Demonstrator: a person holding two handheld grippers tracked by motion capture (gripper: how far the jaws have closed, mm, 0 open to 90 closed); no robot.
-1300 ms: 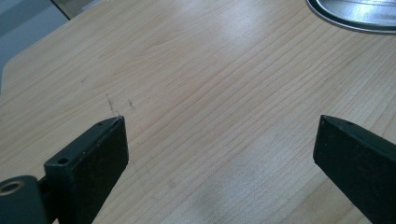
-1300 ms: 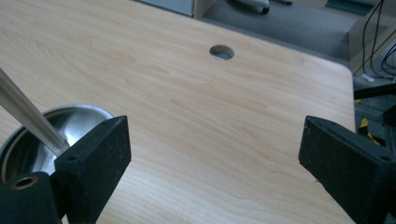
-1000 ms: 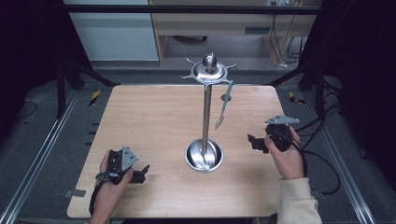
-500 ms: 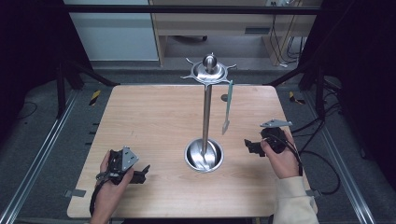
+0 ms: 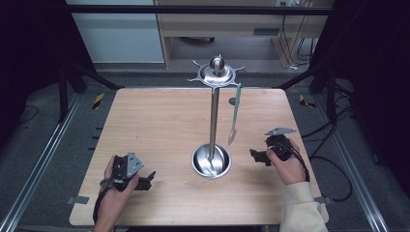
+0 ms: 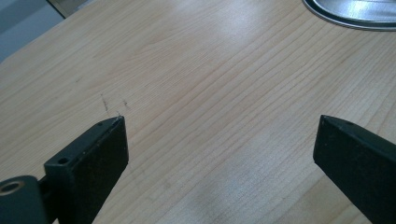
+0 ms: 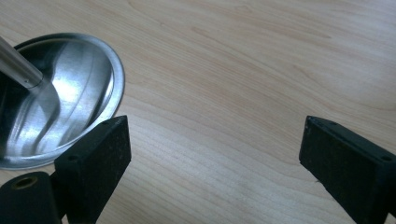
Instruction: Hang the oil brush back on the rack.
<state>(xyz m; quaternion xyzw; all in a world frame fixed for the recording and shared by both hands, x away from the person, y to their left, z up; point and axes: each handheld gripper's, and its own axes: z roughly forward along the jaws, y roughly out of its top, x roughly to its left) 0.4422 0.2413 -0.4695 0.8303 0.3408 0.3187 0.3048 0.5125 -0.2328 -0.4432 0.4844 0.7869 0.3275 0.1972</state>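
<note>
A tall shiny steel stand (image 5: 213, 116) with a round dish base and a hooked top disc stands right of centre on the light wooden table (image 5: 154, 125); a pale green spatula (image 5: 234, 115) hangs from it. The left gripper (image 5: 145, 180) and right gripper (image 5: 255, 156) rest with jaws wide apart, holding nothing.

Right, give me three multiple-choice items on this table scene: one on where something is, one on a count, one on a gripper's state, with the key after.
1. Where does the pale green utensil hang?
A. From the top ring of the metal stand
B. Flat on the table
C. In the left gripper

2. How many utensils hang on the stand?
A. Three
B. One
C. None

3. How are the right gripper's jaws?
A. Shut on the pole
B. Shut on nothing
C. Open, holding nothing

Key: 1 A, it dangles from a hook at the ring's right side. 2 B, the other hooks are bare. 3 C, bare wood shows between the wide-set jaws.
</note>
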